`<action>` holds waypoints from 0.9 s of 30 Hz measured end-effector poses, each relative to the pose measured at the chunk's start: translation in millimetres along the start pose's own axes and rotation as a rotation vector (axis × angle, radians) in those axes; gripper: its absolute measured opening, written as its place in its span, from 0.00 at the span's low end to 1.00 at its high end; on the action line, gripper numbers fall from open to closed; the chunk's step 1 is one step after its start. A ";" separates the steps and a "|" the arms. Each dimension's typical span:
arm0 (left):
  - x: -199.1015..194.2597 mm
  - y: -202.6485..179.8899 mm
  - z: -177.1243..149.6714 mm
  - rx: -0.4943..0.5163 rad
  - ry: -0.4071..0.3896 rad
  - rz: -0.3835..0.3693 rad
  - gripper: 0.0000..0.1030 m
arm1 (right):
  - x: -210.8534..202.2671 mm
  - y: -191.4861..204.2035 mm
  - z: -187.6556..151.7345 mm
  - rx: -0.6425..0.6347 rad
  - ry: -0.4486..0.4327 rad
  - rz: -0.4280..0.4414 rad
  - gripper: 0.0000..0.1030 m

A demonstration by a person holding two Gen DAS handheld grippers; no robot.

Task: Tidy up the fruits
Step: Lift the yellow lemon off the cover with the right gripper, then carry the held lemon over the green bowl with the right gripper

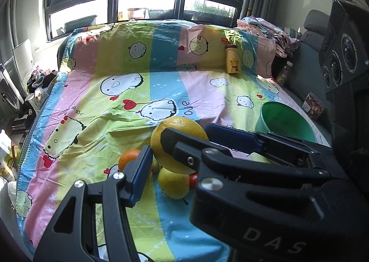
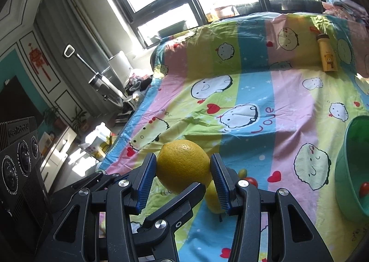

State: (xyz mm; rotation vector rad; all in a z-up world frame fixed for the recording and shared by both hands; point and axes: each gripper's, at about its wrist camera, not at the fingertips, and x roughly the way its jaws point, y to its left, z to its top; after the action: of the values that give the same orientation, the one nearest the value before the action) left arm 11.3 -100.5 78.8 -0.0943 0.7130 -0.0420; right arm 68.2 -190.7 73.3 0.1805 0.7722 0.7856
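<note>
Both hand-held grippers clamp one large yellow citrus (image 2: 183, 165) together: our right hand-held gripper (image 2: 183, 167) presses it at 9 and 3 o'clock with blue pads (image 2: 147, 179), while our left hand-held gripper (image 1: 177, 144) grips it crosswise, one finger over its front. We hold the citrus clear above the bed (image 1: 129, 82). Beneath it lie another yellow fruit (image 1: 173, 183), an orange (image 1: 128, 157) and a small red fruit (image 1: 193, 180). We judge the green basin (image 2: 346, 160), at 3 o'clock and nearer our right hand, the destination.
</note>
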 end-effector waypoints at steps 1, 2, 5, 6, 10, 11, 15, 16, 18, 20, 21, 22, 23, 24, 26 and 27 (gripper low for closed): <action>0.5 -4.1 2.0 0.007 -0.004 -0.001 0.51 | -3.4 -3.4 1.1 0.010 -0.009 0.000 0.49; 1.1 -8.4 3.9 0.012 -0.007 -0.002 0.51 | -6.5 -7.3 2.2 0.021 -0.016 0.001 0.49; 2.0 -20.8 8.9 0.039 -0.020 -0.009 0.51 | -16.0 -17.8 3.9 0.046 -0.037 0.001 0.49; 2.6 -25.2 10.2 0.047 -0.020 -0.016 0.51 | -19.5 -20.6 4.1 0.051 -0.046 -0.004 0.49; 5.3 -40.8 15.1 0.075 -0.029 -0.029 0.51 | -31.9 -34.0 5.7 0.074 -0.075 -0.018 0.49; 5.9 -44.6 16.2 0.081 -0.031 -0.032 0.51 | -34.7 -37.6 6.0 0.083 -0.080 -0.018 0.49; 9.3 -57.8 19.5 0.101 -0.037 -0.055 0.51 | -46.0 -48.7 6.0 0.099 -0.104 -0.037 0.49; 10.0 -61.3 19.9 0.106 -0.039 -0.057 0.51 | -49.6 -50.3 5.3 0.101 -0.111 -0.042 0.49; 12.6 -67.5 21.5 0.116 -0.038 -0.062 0.51 | -52.5 -56.0 5.5 0.114 -0.116 -0.044 0.49; 15.7 -72.5 23.3 0.122 -0.035 -0.073 0.51 | -54.7 -62.8 6.1 0.127 -0.122 -0.050 0.49; 17.4 -75.1 24.2 0.126 -0.034 -0.078 0.51 | -56.1 -65.4 6.3 0.135 -0.124 -0.054 0.49; 18.7 -77.7 25.2 0.132 -0.034 -0.082 0.51 | -57.8 -68.8 6.0 0.142 -0.127 -0.058 0.49; 19.7 -80.4 25.8 0.138 -0.034 -0.086 0.51 | -59.1 -71.6 5.8 0.148 -0.130 -0.061 0.49; 20.7 -83.4 26.6 0.143 -0.033 -0.089 0.51 | -60.5 -74.3 5.9 0.154 -0.134 -0.064 0.49; 21.9 -89.3 27.4 0.154 -0.037 -0.098 0.51 | -64.0 -79.7 5.7 0.165 -0.142 -0.069 0.49; 22.8 -92.0 27.8 0.160 -0.038 -0.104 0.51 | -65.9 -81.9 5.6 0.168 -0.146 -0.074 0.49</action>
State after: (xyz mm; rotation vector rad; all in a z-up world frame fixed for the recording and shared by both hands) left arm 46.1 -191.7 94.1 0.0213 0.6641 -0.1961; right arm 88.8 -293.7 79.8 0.3545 0.7021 0.6305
